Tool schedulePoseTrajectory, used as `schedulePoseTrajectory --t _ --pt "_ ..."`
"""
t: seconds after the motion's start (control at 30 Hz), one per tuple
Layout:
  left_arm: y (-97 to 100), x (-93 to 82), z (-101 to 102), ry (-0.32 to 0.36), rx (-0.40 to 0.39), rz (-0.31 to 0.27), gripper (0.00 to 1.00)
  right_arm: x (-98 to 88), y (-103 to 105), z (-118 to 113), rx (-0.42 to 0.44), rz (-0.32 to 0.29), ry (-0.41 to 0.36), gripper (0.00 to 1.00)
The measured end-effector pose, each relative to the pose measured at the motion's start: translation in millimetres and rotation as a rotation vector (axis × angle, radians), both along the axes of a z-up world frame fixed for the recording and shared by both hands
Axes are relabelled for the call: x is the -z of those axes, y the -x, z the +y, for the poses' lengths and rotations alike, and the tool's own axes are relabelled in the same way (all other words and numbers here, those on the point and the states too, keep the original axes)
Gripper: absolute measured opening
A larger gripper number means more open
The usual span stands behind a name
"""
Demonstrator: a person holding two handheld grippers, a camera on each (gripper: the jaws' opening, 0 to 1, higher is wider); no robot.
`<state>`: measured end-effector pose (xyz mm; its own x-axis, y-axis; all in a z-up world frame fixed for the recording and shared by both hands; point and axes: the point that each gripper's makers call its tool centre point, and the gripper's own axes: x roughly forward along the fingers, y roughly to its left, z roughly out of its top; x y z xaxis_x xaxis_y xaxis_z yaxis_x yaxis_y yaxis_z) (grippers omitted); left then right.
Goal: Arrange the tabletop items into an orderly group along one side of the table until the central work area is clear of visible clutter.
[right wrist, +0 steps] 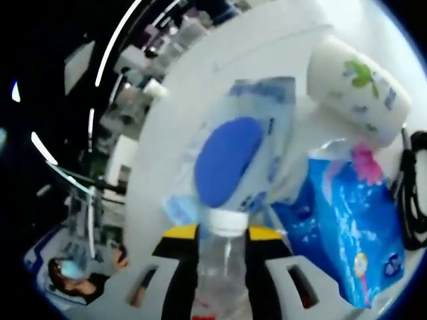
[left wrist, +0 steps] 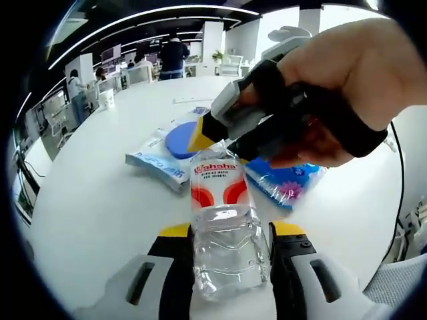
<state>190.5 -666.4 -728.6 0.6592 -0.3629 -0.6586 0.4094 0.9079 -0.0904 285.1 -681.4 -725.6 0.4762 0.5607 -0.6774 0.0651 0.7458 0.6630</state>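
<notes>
On the white table (left wrist: 87, 200), a crinkly white-and-blue wipes pack (left wrist: 160, 157) with a round blue lid lies flat. The left gripper (left wrist: 230, 257) clenches a clear ribbed plastic water bottle (left wrist: 223, 220); the right gripper (right wrist: 223, 267) pinches its white cap (right wrist: 225, 220). A glossy blue tissue pack (right wrist: 353, 227) lies rightmost, its corner cut off.

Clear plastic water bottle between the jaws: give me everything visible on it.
The clear plastic water bottle looks empty, with a ribbed see-through body, a white and red printed label and a white screw cap. In the left gripper view it stands upright on the white table, its lower body clamped by the left gripper. The right gripper closes on its neck just under the cap. Blue and white packets lie behind it.
</notes>
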Motion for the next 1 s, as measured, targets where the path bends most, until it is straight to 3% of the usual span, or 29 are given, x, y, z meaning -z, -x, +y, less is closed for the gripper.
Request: schedulePoseTrajectory --t 0.17,0.3,0.6,0.83,1.0 --pt "1.4 -1.8 0.3 0.005 0.003 -0.002 0.41 -9.8 1.2 0.6 0.009 -0.046 -0.038 0.20" --pt "1.9 -6.2 4.3 0.001 -0.003 -0.017 0.40 -25.9 -0.4 6.3 -0.013 -0.135 -0.076 0.19" --pt "5.0 -15.2 14.8 0.002 -0.011 -0.029 0.38 -57.5 6.2 17.6 -0.082 -0.289 -0.066 0.17" --pt "4.0 -31.0 26.3 -0.016 -0.019 -0.078 0.38 -96.8 19.1 30.1 -0.129 -0.411 -0.091 0.17" --pt "0.2 -44.2 38.3 -0.010 -0.052 -0.114 0.37 -128.9 26.7 49.4 -0.189 -0.531 -0.100 0.17"
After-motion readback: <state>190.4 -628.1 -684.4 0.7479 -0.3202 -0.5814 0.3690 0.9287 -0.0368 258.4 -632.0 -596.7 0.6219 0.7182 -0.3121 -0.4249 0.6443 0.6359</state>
